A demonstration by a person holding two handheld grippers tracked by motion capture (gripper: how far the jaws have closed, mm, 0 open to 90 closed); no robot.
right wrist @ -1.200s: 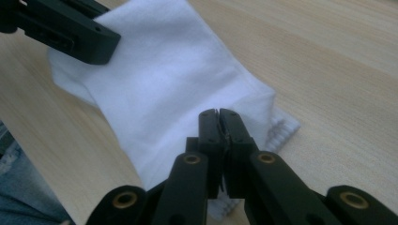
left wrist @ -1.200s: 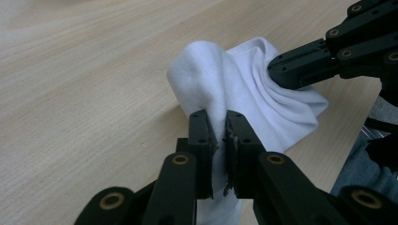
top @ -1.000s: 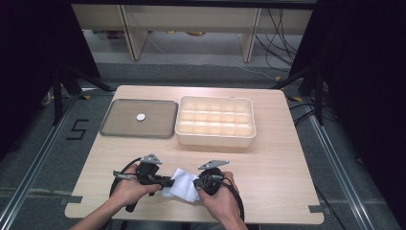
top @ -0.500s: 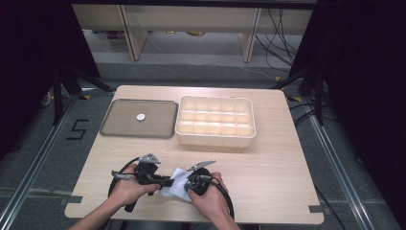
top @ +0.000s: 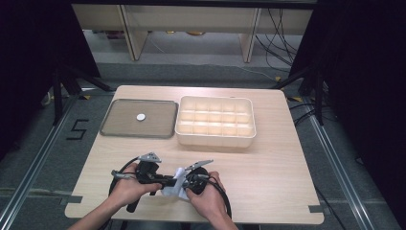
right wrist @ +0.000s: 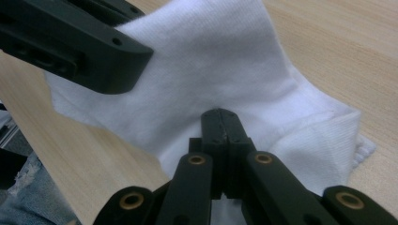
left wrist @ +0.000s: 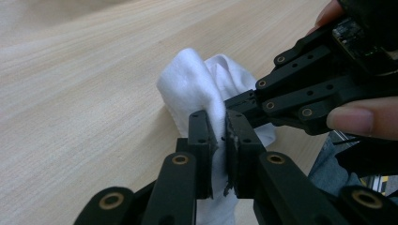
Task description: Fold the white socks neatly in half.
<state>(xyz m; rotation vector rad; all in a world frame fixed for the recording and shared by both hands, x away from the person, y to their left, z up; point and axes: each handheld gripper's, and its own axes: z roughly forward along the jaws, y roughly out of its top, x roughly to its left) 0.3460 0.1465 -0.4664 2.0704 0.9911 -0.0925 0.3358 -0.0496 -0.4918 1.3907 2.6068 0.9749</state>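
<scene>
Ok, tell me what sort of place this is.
Probably a lab data-recording station: a light wooden table on a taped floor marked with a black number 5, dark curtains either side, loose black cables behind.

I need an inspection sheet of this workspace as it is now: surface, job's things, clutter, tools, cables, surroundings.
Surface: wooden table, tape at its near corners.
Job's things: white cloth at the near edge; dark tray holding a small white disc; cream compartment box, compartments look empty.
Clutter: nothing seen.
Tools: left tool shut on the cloth; right tool closed, cloth grip cannot be confirmed.
Cables: black cable loops by the left tool.
Surroundings: floor mark "5", shelving behind.
</scene>
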